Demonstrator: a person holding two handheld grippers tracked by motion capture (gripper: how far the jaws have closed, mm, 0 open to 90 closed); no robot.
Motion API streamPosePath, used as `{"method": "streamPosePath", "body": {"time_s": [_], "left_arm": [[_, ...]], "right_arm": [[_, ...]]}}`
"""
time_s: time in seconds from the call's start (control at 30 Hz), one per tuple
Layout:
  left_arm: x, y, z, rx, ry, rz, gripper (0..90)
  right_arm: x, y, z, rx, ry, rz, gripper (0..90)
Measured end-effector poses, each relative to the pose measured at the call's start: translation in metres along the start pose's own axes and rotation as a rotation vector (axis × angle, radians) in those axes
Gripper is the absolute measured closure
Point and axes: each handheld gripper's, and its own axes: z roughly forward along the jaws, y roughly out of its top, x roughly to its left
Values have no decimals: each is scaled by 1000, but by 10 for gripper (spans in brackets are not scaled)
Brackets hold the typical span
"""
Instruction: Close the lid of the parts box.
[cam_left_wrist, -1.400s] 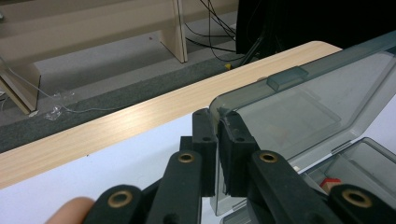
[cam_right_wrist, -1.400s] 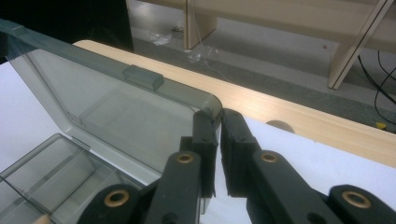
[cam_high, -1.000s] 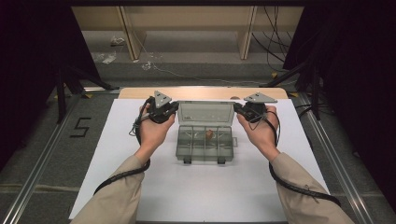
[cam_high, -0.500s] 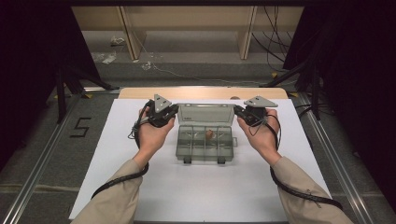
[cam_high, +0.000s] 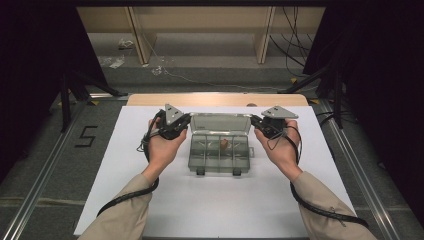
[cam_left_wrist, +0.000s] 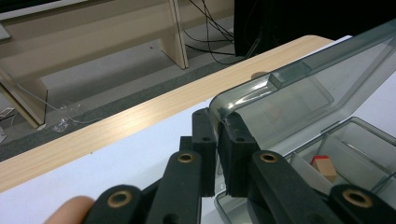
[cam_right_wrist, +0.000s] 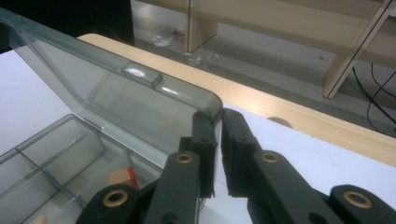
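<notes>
Both tongs, left (cam_high: 184, 121) and right (cam_high: 256, 121), stay clamped on the lid's (cam_high: 220, 121) far corners, now raised higher, so the box (cam_high: 219, 156) mid-worktop (cam_high: 125, 165) is nearly fully open

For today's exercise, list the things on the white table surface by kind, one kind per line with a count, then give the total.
Clear compartment box with its lid up: 1
Small tan-and-red block inside the box: 1
Hand-held gripper, the left hand-held gripper and the right hand-held gripper, each pinching a lid corner: 2
Total: 4
</notes>
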Motion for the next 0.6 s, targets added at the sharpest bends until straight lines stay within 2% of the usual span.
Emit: {"method": "streamPosePath", "body": {"time_s": [0.6], "left_arm": [[-5,-7,-6,-8,8,32,844]], "right_arm": [[3,-7,-6,-8,8,1,850]]}}
